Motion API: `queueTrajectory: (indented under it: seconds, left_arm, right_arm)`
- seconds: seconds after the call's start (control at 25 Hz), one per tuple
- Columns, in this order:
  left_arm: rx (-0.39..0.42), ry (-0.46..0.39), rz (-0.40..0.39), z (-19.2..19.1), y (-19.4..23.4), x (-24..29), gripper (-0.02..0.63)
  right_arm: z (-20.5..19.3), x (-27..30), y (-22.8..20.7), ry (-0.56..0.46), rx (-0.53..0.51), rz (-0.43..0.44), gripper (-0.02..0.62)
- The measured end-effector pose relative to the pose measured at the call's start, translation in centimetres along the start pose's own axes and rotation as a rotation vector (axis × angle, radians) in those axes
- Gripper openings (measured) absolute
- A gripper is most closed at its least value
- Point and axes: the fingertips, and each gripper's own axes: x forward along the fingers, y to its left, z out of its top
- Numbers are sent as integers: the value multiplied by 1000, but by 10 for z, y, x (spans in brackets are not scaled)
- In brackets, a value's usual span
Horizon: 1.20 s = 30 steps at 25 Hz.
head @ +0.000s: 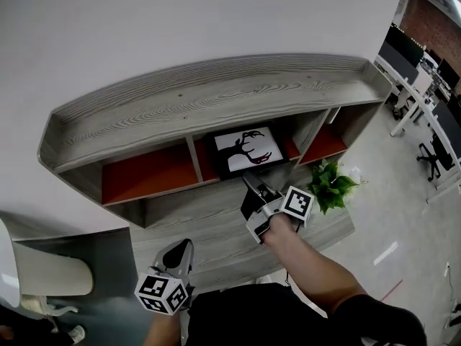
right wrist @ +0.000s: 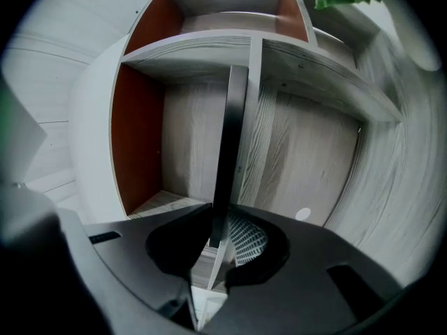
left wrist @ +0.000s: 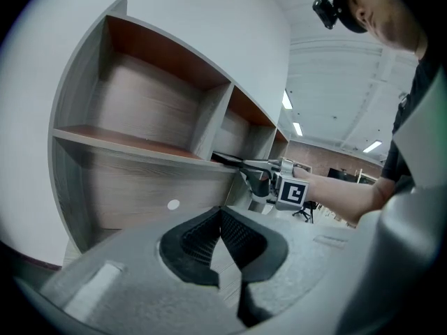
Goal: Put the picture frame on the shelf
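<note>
**Nearly in: frame at the middle compartment**

The grey wood-grain shelf (head: 216, 92) has three upper compartments with orange-red backs. In the head view the picture frame (head: 248, 152) lies partway inside the middle compartment (head: 205, 161), picture side up. Its near edge sticks out of the opening toward 6 o'clock. The left compartment (head: 148, 173) lies at 9 o'clock of the frame and the right compartment (head: 324, 144) at 3 o'clock.

The frame is black, and its print is a black antlered deer silhouette on white. The right gripper (head: 253, 186) pinches the frame's near edge. In its own view the frame (right wrist: 227, 152) runs edge-on from between the pads into the compartment. A green plant (head: 331, 184) stands on the lower board at 3 o'clock of this gripper.

The left gripper (head: 181, 254) hangs at 7 o'clock, well apart from the frame, with its jaws pressed together on nothing. Each gripper's cube (head: 297, 202) bears square black-and-white markers.
</note>
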Motion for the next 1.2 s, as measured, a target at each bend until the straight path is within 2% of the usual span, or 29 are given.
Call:
queueTrajectory:
  seconds: [0.52, 0.68, 1.0, 1.08, 1.2]
  left_arm:
    - [-3, -5, 16, -1, -17, 5, 9]
    - [-1, -4, 13, -2, -33, 9, 9]
    - [8, -17, 13, -4, -79, 18, 9]
    - [20, -16, 23, -6, -90, 18, 9]
    - [28, -23, 49, -7, -104, 17, 9]
  right_arm:
    - [-6, -11, 0, 62, -28, 10, 81]
    - [-12, -30, 0, 103, -36, 22, 111]
    - [-10, -90, 17, 189, -179, 91, 115]
    - [-9, -105, 25, 217, -243, 120, 103]
    - [-12, -129, 38, 273, -340, 180, 43]
